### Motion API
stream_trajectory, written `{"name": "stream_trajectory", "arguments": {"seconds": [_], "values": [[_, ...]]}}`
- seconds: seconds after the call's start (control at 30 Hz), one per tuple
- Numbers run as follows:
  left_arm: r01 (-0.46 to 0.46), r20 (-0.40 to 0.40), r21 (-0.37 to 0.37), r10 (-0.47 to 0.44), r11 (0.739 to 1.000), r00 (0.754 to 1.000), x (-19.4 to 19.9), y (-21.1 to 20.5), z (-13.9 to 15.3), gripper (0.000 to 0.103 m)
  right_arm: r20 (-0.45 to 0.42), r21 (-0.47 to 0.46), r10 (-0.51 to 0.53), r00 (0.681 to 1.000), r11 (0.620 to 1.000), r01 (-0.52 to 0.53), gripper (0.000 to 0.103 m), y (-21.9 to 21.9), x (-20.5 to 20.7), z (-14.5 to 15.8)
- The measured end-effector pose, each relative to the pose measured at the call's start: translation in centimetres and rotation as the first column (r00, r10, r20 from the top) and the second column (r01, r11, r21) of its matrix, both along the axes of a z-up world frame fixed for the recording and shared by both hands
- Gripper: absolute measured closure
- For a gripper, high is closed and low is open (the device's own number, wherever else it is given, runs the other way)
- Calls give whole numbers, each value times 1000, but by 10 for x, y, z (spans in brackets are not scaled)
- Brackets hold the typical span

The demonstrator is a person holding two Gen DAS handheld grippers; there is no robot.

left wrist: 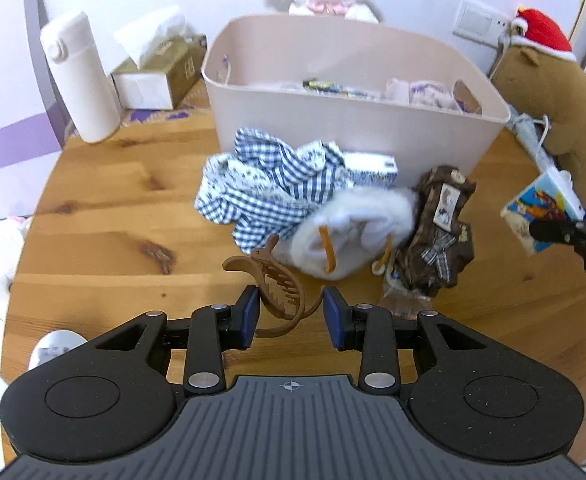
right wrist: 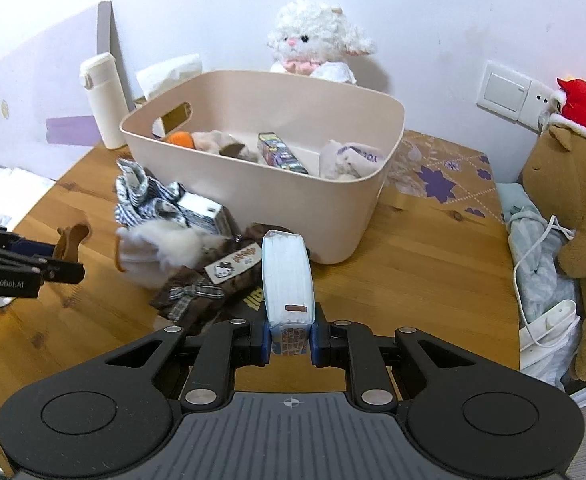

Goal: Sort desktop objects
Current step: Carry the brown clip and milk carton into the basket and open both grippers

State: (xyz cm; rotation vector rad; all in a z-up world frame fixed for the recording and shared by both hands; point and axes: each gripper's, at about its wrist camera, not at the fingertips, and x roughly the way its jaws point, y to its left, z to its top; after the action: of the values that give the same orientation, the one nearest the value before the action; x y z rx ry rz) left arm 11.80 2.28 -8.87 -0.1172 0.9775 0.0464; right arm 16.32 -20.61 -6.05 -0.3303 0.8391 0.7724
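Pinching a brown hair claw clip between its half-spread pads, the left gripper is carrying something light, stiff and springy. Likewise, the right gripper is squeezing a soft tissue pack at its near end; the beige bin is waiting ahead of both.

The left gripper fills the lower part of its own view and tilts downward; its jaws stand partly apart and clamp a brown hair clip. The right gripper, also tilted downward at the bottom of its view, has its jaws pressed on a tissue pack. Each gripper shows at the edge of the other's view.
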Motion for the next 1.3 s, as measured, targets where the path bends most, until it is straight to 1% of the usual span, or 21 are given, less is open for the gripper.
{"name": "stream_trajectory", "arguments": {"seconds": [0.2,0.33,0.43,0.7,0.9,1.07,1.2,1.3], "values": [[7,45,29,-9,1000,999,-5,4,17,68,32,32,10,999,999,-11,85,-8,-4,23],[25,81,43,-28,999,996,-5,5,30,68,85,55,7,996,998,-11,85,-12,-3,43],[28,108,41,-33,999,994,-3,6,42,68,125,72,4,992,997,-13,85,-12,-1,57],[34,190,37,-40,999,981,11,11,76,68,179,119,-8,984,993,-14,85,-6,13,85],[40,266,79,-59,996,962,33,18,101,68,221,120,-7,975,993,-20,85,1,22,97],[78,286,123,-111,989,952,54,21,114,68,232,129,-25,972,992,-6,85,7,33,104],[88,304,127,-123,988,945,66,23,121,68,231,131,-38,972,991,8,85,15,41,105],[99,313,131,-136,986,940,77,23,124,68,254,114,-34,967,993,5,85,23,48,104]]}}
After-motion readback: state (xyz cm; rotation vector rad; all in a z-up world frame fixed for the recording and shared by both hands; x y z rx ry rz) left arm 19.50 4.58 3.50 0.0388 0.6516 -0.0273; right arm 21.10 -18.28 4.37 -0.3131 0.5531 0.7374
